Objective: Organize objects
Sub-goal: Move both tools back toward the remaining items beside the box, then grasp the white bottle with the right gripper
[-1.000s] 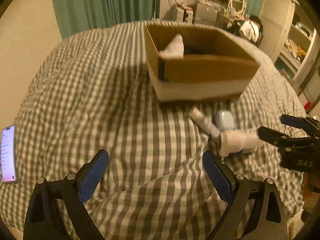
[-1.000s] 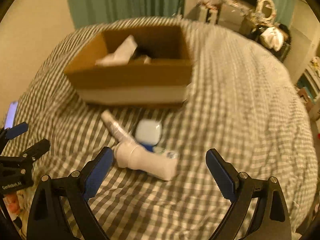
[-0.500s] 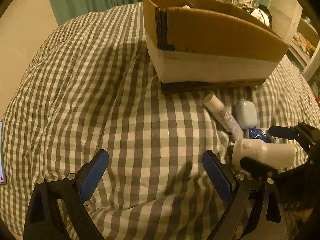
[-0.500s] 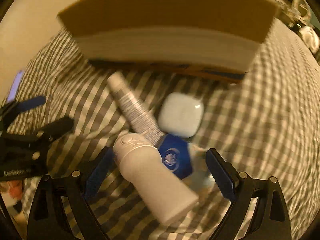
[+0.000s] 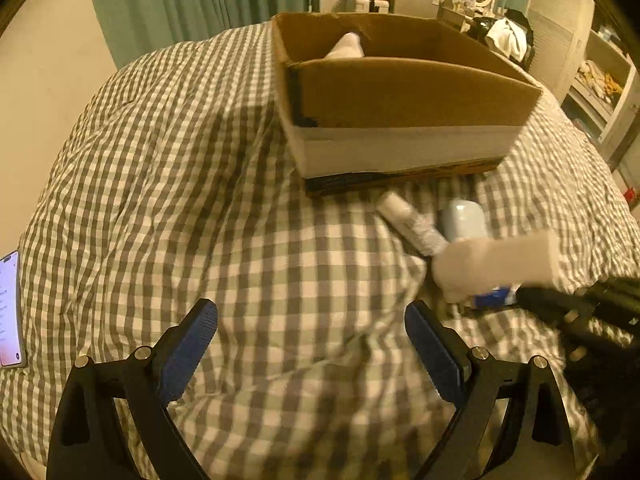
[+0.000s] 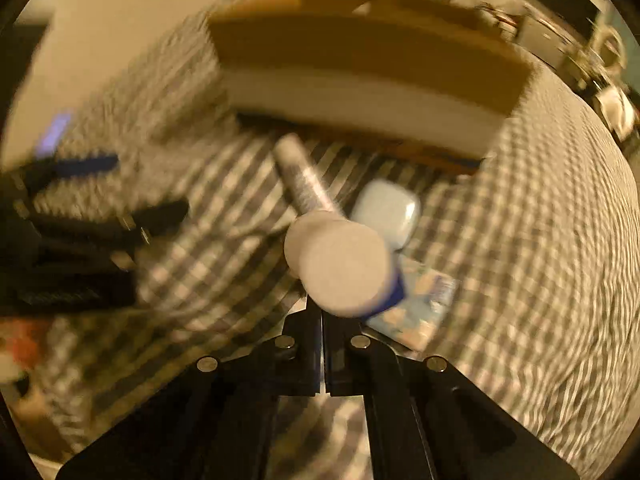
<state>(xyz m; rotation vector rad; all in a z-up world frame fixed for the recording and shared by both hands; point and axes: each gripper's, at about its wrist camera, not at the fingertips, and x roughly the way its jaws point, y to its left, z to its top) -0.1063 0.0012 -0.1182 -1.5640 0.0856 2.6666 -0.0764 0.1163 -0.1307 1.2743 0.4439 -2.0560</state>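
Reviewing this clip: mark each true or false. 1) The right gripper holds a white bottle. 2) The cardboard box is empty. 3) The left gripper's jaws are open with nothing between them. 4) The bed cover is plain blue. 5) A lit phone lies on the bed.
1) True: the right gripper is shut on the white bottle.
2) False: something white sticks up inside the cardboard box.
3) True: the left gripper is open over bare cover.
4) False: the bed cover is grey-and-white checked.
5) True: the phone lies at the cover's left edge.
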